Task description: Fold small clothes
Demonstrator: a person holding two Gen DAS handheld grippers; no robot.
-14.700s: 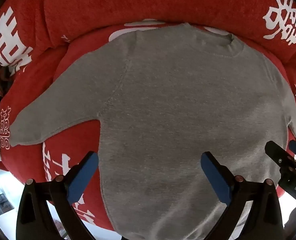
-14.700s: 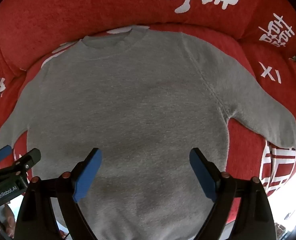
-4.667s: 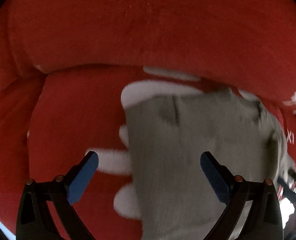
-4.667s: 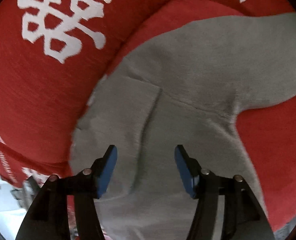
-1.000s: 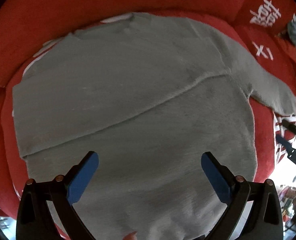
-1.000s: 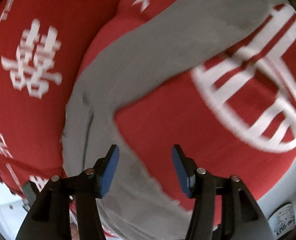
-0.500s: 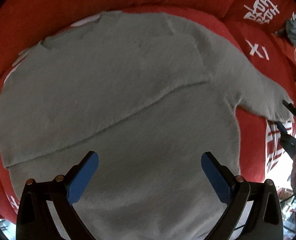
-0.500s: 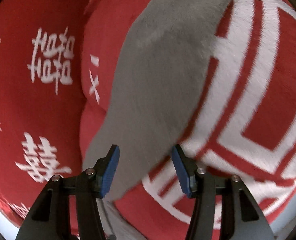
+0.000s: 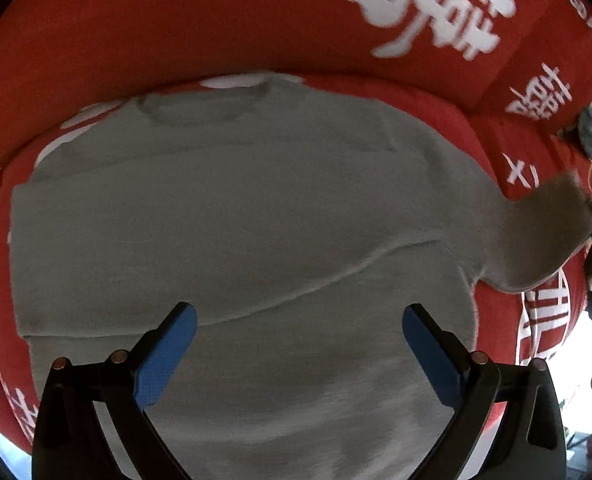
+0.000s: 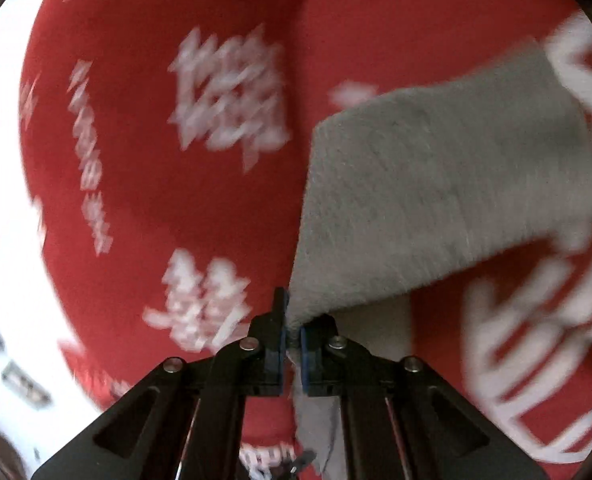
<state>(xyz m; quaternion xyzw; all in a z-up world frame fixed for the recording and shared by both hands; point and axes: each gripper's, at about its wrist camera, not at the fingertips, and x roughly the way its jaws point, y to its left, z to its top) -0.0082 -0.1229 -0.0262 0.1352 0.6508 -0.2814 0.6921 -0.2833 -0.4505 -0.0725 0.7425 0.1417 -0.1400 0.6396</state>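
Grey knit sits pinched between the right gripper (image 10: 292, 338)'s 2 blue pads, which have just closed on the cuff edge of the sweater (image 9: 232, 216)'s sleeve (image 10: 436, 208); the sleeve rises ahead and to its right. The left gripper (image 9: 298, 350) hangs spread wide over the sweater's lower body, holding nothing, with the folded-in first sleeve just beyond its tips and the collar farther off. Only a thin edge looks caught, so a quick carry across could probably pull the cuff free, or drag the body and crease the fold already laid. Underneath lies a red blanket (image 9: 216, 20) printed with white characters, banked up behind. Bright daylight shows past its edge.
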